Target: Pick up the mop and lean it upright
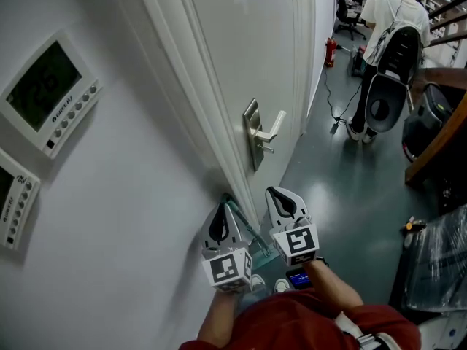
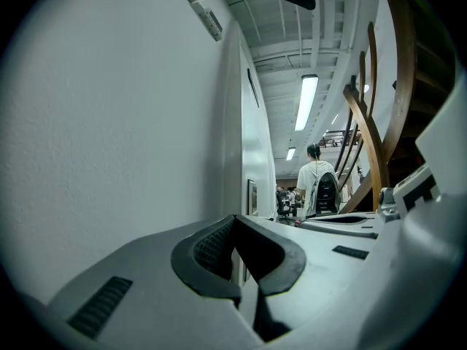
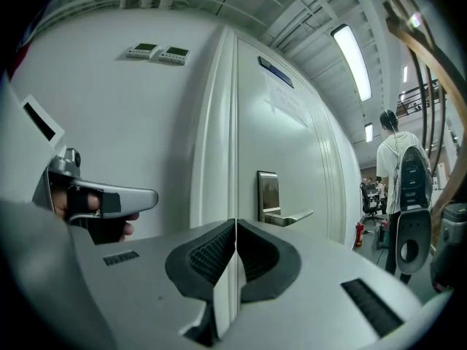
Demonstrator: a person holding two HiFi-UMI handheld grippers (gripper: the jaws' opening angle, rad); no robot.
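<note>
Both grippers point level at the white door (image 1: 241,49) and the wall beside it. My left gripper (image 1: 221,211) (image 2: 234,221) is shut with nothing between its pads. My right gripper (image 1: 276,194) (image 3: 235,224) is also shut and empty. Low between the two, a thin teal pole (image 1: 246,230) slants down along the foot of the door frame; it may be the mop's handle, and its lower end is hidden behind the grippers. The mop's head is not in view. The hand on the left gripper's handle (image 3: 91,204) shows in the right gripper view.
The door has a metal lever handle (image 1: 266,131) (image 3: 281,214). Two control panels (image 1: 47,93) hang on the wall at left. A person (image 1: 387,49) with a backpack stands down the corridor, near a red extinguisher (image 1: 330,52). Wooden railing (image 1: 438,141) and wrapped goods (image 1: 438,261) stand right.
</note>
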